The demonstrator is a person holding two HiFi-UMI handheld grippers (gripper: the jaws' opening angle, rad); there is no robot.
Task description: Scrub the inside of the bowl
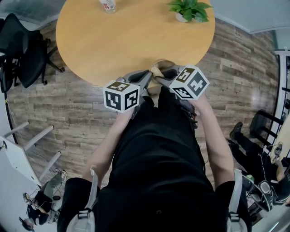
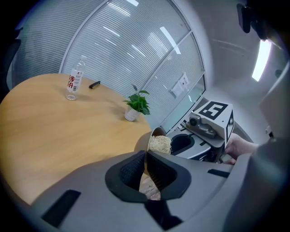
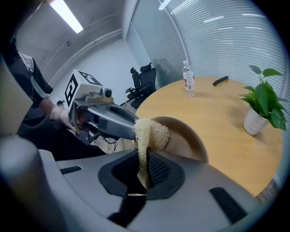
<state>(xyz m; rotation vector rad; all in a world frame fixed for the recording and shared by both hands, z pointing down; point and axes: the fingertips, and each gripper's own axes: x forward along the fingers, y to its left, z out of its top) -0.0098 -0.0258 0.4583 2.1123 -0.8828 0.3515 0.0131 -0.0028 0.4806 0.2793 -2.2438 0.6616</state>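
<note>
My left gripper clamps the bowl's rim at the table's near edge. My right gripper pinches the scrubber inside it. Bottle and plant stand far across.

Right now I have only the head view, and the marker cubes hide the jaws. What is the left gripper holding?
Observer: The left gripper is shut on the rim of the brown bowl, which is tilted.
Operator: And the right one?
Observer: The right gripper is shut on a pale fibrous scrubber, whose free end sits in the bowl's mouth.
Operator: Anything else I miss?
Observer: A small black pen-like object lies beyond the water bottle.
</note>
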